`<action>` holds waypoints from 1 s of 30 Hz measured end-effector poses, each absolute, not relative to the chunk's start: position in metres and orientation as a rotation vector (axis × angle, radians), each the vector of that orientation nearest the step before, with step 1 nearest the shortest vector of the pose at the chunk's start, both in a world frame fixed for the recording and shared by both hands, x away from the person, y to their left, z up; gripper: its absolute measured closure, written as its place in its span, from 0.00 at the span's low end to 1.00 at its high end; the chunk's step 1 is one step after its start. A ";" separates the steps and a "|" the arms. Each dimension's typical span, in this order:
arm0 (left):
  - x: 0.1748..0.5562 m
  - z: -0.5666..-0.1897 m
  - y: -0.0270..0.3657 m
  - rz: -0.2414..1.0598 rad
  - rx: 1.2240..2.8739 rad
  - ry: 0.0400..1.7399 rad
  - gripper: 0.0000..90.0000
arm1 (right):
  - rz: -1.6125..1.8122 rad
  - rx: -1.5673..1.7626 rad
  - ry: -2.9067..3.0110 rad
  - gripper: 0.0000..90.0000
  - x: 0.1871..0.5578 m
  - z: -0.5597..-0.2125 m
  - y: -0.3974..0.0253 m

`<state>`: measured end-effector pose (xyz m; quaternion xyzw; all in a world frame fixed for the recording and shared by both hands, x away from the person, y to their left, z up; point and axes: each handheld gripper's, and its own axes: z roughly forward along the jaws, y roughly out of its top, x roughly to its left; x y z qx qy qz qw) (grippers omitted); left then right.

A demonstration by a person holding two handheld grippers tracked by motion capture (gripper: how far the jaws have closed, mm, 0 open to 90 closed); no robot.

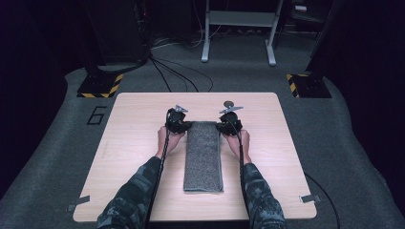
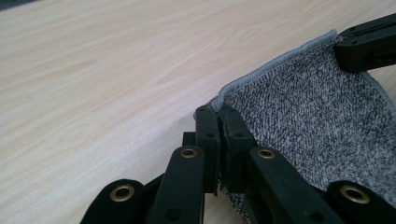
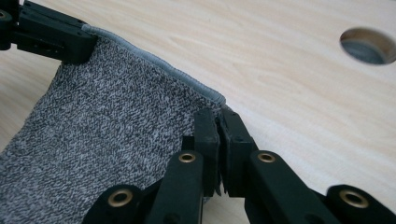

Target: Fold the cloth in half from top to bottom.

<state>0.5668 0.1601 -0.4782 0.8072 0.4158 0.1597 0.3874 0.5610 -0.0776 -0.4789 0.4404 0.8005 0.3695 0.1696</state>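
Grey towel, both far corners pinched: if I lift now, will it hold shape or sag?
Likely sag: the towel is soft knitted cloth, folded into a long strip. The edge between the left gripper and the right gripper probably droops. It is probably light, and the rough knit shouldn't slip.

Bare table (image 1: 133,157) L & R of folded grey towel (image 1: 203,157) gives free passage, far strip past towel open too exc. round hole (image 1: 229,103), both grippers (image 1: 177,125) (image 1: 229,125) block towel's far corners.
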 end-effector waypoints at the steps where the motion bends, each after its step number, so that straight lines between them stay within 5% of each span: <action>1: 0.567 -0.475 0.161 0.407 2.068 1.046 0.97 | 1.056 1.248 2.272 0.97 0.560 -0.477 -0.078; 30: 0.555 -0.418 0.166 0.523 1.973 0.945 0.97 | 1.129 1.111 2.181 0.97 0.554 -0.416 -0.082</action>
